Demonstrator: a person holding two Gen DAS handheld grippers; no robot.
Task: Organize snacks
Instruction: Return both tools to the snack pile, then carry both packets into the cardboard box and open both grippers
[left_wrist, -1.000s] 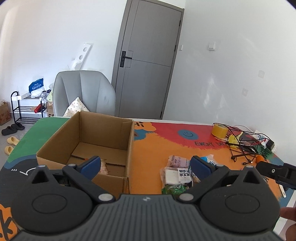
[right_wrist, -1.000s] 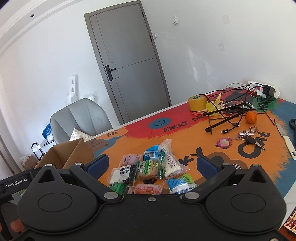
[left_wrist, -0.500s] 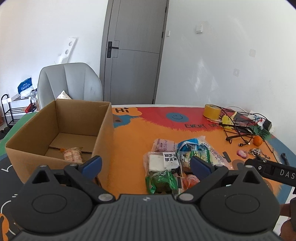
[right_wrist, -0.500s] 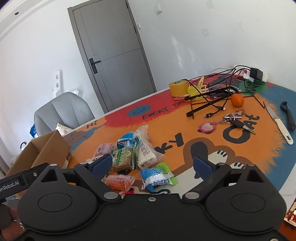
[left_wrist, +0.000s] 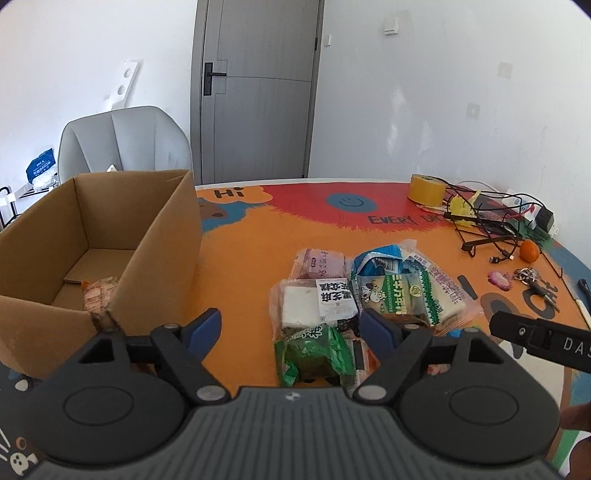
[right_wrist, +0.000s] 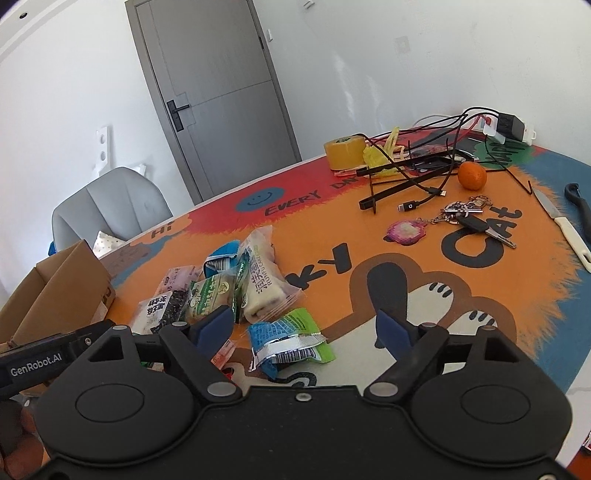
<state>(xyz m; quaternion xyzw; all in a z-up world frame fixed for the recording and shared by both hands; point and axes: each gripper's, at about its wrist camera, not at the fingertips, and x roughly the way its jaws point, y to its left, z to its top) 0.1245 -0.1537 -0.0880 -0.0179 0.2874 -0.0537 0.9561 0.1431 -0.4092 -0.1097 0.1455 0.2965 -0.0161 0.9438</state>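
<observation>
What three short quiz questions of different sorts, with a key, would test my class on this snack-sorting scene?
1. True or false: the cardboard box already holds one snack packet.
2. Both grippers, left gripper and right gripper, are: A open, B shut.
3. Fill in: beside the keys lies a round ___.

Key: 1 true; 2 A; 3 orange.

A heap of wrapped snack packets (left_wrist: 373, 295) lies flat between and just beyond the spread left gripper (left_wrist: 290, 326) fingers, a green packet (left_wrist: 314, 352) nearest. Left of that gripper, the open cardboard box (left_wrist: 162, 236) stands upright, holding one orange packet (left_wrist: 96, 293)
</observation>
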